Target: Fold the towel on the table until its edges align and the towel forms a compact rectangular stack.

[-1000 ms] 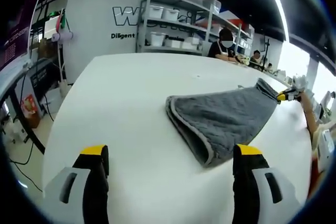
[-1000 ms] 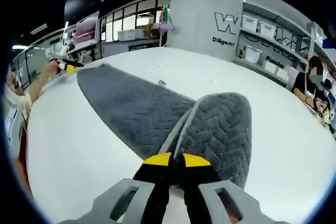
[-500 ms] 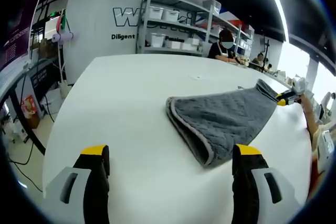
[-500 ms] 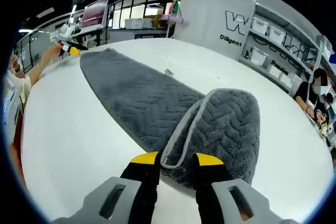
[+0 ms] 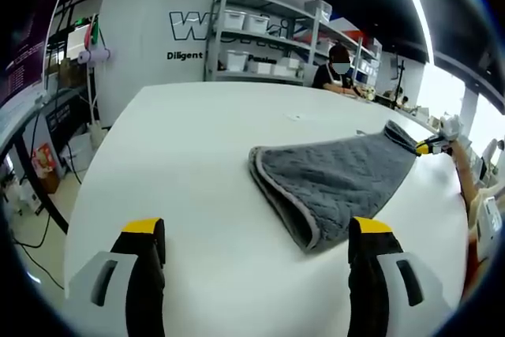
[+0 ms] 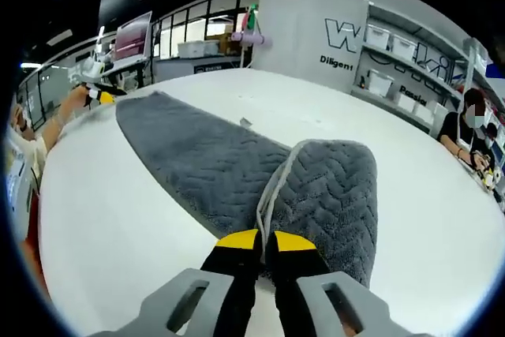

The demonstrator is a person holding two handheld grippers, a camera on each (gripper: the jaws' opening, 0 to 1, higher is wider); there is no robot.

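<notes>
A grey towel (image 5: 335,179) with a pale border lies on the white table (image 5: 181,163), one end folded back over itself. My left gripper (image 5: 256,230) hovers in front of that end with its jaws wide apart and nothing between them. In the right gripper view the towel (image 6: 205,159) stretches away to the left, with the folded flap (image 6: 331,187) lying on top. My right gripper (image 6: 266,241) is shut on the flap's pale border. Another yellow-tipped gripper (image 5: 430,146) sits at the towel's far corner, and one (image 6: 99,94) is held in a person's hand.
Metal shelves with white bins (image 5: 260,37) stand behind the table, below a wall logo. A seated person (image 5: 335,73) works at the far side. The table's left edge (image 5: 87,171) drops to the floor, with cables and a stand there. Open tabletop surrounds the towel.
My right gripper was shut a second ago, stood open around the flap's border half a second ago, and is shut on it again. The left gripper has not moved.
</notes>
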